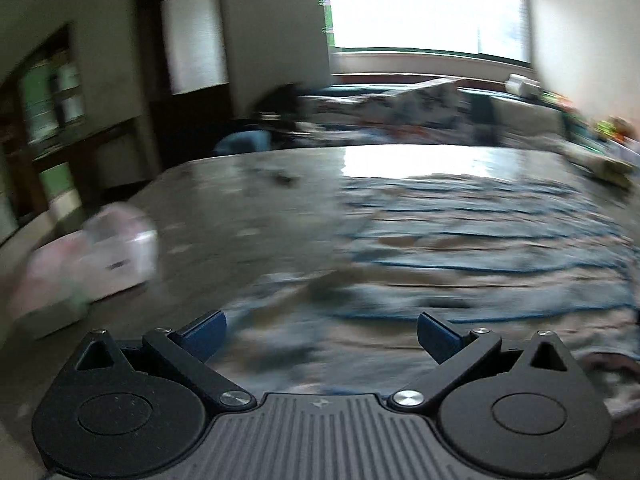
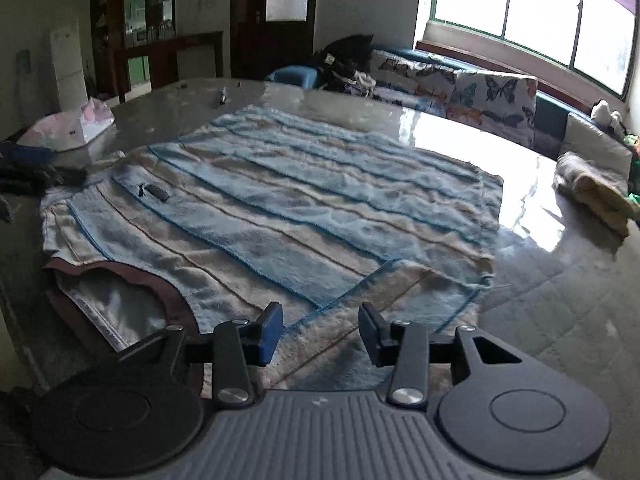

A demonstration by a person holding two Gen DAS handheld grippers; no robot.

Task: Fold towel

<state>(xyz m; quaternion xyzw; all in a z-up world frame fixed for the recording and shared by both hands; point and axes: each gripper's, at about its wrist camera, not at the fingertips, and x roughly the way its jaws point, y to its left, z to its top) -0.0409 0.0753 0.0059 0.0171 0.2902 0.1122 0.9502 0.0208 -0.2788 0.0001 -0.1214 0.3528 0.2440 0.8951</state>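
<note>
The left claw [image 1: 322,334] points forward and low with its blue-padded fingers [image 1: 202,334] spread wide, while the right claw [image 2: 320,332] is level, its fingers [image 2: 270,332] parted less widely, both gripping nothing.

A glossy grey table [image 2: 460,128] stretches ahead of both grippers, with a pink and white plastic bag [image 2: 86,120] at its far left edge and a dark pen [image 2: 222,96] lying near the far side. Off to the right of the right gripper, a rolled beige and yellow cloth [image 2: 592,188] rests at the table's edge. Beyond the table runs a long sofa with a butterfly-print cover [image 2: 492,100] under a bright window [image 2: 532,12], and a white fridge [image 2: 68,62] and dark wooden cabinet [image 2: 132,24] stand far left.
</note>
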